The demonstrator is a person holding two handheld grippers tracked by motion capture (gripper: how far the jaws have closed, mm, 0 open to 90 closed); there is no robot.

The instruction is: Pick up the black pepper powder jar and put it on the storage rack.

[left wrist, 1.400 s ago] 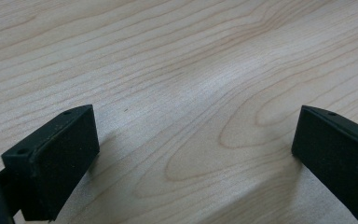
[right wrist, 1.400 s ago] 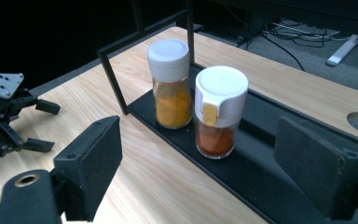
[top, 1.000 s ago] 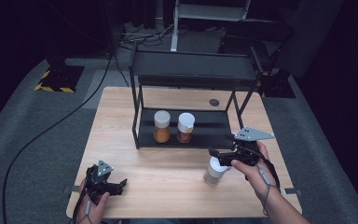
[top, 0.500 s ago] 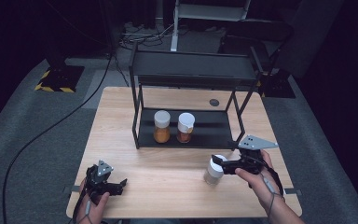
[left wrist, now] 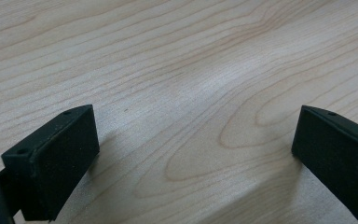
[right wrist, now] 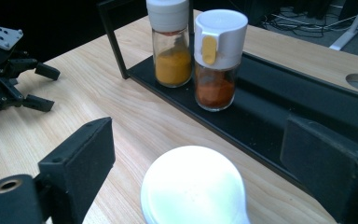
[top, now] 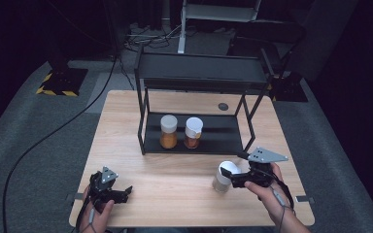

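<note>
A jar with a white cap (top: pixel 223 176) stands on the wooden table (top: pixel 175 194) at the front right. My right gripper (top: pixel 229 178) is level with it, open. In the right gripper view the white cap (right wrist: pixel 193 186) lies between the two jaws with a gap on each side. A yellow-powder jar (top: pixel 168 132) (right wrist: pixel 170 42) and a red-brown jar with a flip cap (top: pixel 193 133) (right wrist: pixel 219 60) stand side by side on the black rack's lower shelf (top: pixel 223 138). My left gripper (top: pixel 125 192) (left wrist: pixel 193 135) rests open on bare wood at the front left.
The black two-level rack (top: pixel 199 73) spans the table's middle and back, with its posts beside the jars. A round hole (top: pixel 223 106) is set in the tabletop behind it. The left gripper (right wrist: pixel 46 87) also appears far off in the right gripper view.
My right gripper has drawn back toward the table's front edge and dropped lower beside the white-capped jar. The jar has barely moved. The left gripper has stayed still.
</note>
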